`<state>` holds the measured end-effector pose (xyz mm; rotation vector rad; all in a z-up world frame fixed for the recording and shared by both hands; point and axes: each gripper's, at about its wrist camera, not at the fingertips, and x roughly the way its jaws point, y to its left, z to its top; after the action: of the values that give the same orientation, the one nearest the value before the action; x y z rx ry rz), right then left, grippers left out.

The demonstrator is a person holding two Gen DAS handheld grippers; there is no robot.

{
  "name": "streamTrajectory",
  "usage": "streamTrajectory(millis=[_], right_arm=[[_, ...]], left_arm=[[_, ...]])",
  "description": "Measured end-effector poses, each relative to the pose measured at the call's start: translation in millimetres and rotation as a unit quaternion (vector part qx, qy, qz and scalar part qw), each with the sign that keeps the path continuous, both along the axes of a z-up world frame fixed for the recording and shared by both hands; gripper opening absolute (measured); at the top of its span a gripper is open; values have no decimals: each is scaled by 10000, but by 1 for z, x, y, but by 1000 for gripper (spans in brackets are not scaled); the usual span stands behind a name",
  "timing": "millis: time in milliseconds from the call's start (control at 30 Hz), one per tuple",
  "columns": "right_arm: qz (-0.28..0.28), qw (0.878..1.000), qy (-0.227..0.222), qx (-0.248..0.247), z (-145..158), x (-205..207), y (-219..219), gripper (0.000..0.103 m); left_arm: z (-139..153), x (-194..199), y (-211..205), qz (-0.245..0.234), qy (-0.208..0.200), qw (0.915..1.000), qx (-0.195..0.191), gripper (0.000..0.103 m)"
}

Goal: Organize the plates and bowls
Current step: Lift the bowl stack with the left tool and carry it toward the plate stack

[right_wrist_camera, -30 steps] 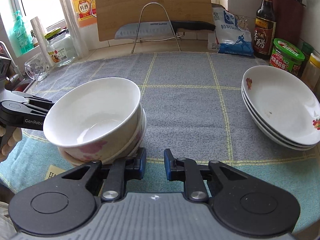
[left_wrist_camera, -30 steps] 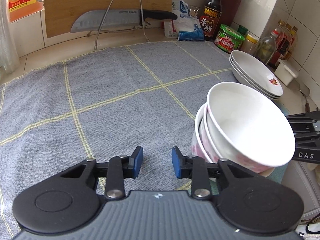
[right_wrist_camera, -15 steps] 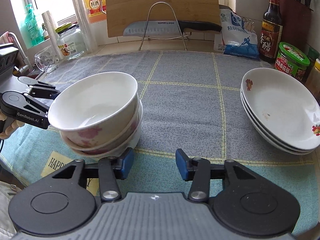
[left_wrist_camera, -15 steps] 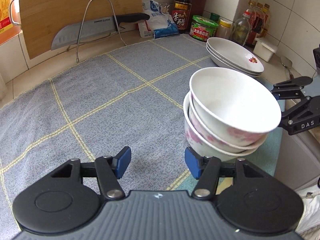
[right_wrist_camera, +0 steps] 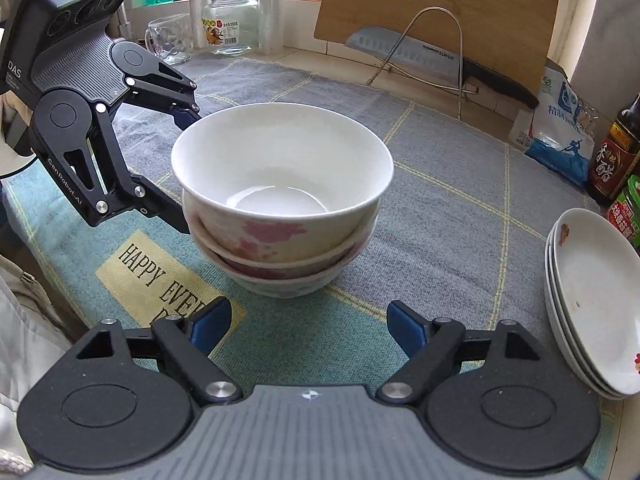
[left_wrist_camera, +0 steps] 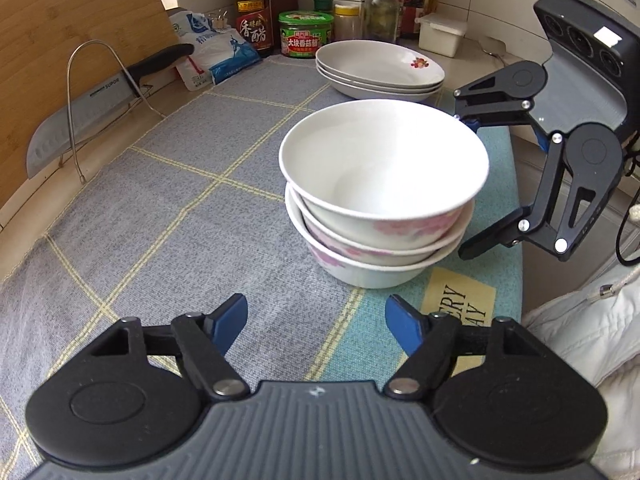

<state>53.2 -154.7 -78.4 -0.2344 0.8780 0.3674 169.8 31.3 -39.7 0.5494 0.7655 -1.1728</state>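
While both jaws just widened, empty | bowl stack [left_wrist_camera: 380, 200] beyond left hand-held gripper [left_wrist_camera: 316, 322]

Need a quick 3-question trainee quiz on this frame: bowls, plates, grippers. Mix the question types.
1. True or false: the bowl stack holds three nested bowls.
2. Multiple choice: the plates are A) inside the top bowl, B) stacked apart from the bowls, near the jars, C) leaning on the cutting board.
3. Short answer: is the left gripper or the right gripper holding anything?

Key
1. True.
2. B.
3. No. Both jaws have just been opening and stand open, with nothing between them; the bowls sit on the mat in front of both.
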Motion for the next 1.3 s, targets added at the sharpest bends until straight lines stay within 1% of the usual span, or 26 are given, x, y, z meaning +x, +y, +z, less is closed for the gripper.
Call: streamTrajectory(millis=[133, 200, 267, 333, 467, 600, 767, 900, 1067, 1300], right_arm=[[101, 9999, -38, 111, -1, 6, 1, 88], [187, 9997, -39, 125, -1, 7, 2, 87], [308, 9995, -24, 98, -1, 7, 4, 86], [433, 9991, -4, 32, -1, 8, 6, 85], [655, 9978, 41, -15, 2, 10, 8, 85], [977, 9951, 134, -67, 1, 16, 9, 84], [1299, 9910, 292, -104, -3, 28, 8, 76], [1523, 9873, 450, -35, -4, 37, 5, 76], [1766, 9826, 569, -110, -1, 41, 6, 76], [1821, 9809, 667, -151, 0, 45, 8, 76]], left_arm=[[4, 3, -6, -138, 0, 9999, -61, 78], [4, 0, -10, -370, -4, 9993, -98, 78], [2, -5, -13, -599, -100, 9981, -65, 78], [-1, -7, -17, -830, -103, 9965, -47, 78], [-3, -4, -23, -1150, -9, 9933, -81, 78], [-5, -1, -29, -1428, -50, 9897, -23, 77], [-8, 7, -36, -1588, 71, 9873, 51, 76], [-9, 11, -37, -1689, 171, 9855, 73, 76], [-9, 11, -39, -1841, 141, 9827, 102, 76], [-8, 12, -39, -1857, 177, 9824, 96, 76]])
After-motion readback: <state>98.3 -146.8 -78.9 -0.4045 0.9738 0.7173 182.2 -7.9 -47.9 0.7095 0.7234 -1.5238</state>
